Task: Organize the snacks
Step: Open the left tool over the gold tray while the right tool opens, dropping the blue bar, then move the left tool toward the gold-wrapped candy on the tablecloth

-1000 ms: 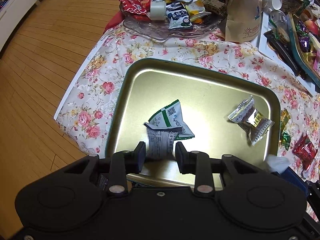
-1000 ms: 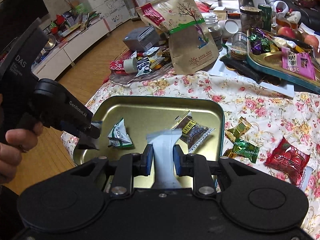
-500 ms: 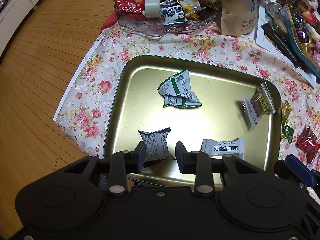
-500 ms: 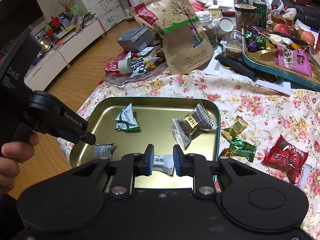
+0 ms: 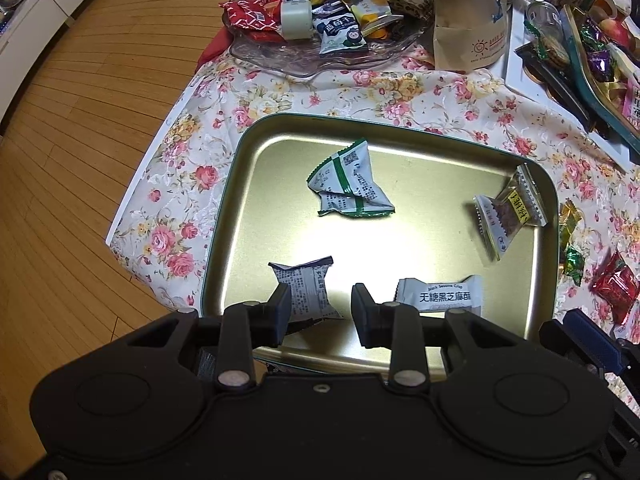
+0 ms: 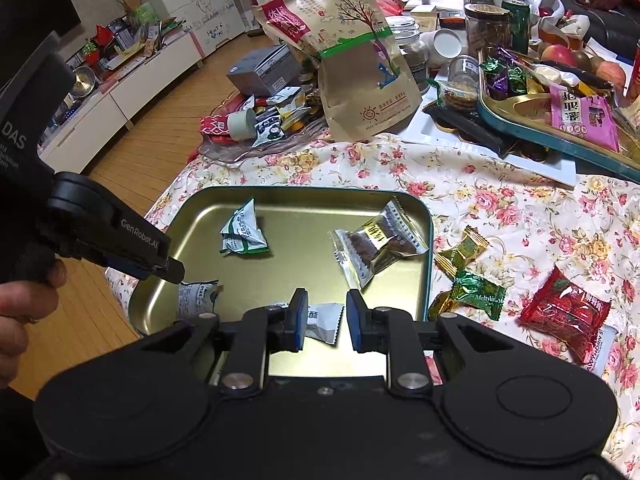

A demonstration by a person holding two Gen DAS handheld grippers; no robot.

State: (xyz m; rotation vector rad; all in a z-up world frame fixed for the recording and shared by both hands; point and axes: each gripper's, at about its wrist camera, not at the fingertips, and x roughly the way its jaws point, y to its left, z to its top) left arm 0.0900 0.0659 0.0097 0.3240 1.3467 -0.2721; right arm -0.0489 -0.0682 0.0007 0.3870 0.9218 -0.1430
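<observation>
Pointing steeply down over the gold tray [image 5: 224, 216], both the left gripper [image 5: 320, 304] and right gripper [image 6: 323, 312] hang parted, gripping nothing.

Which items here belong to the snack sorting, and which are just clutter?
Job: gold tray, green-striped packet, brown cake packet, grey packet, sesame crisp packet, red packet, green candy.
Clutter: kraft bag, grey box, tape roll, green can, apple.

Floral-cloth table [image 5: 440, 92] w/ gold tray [image 5: 224, 216], loose candies [image 6: 564, 312].
</observation>
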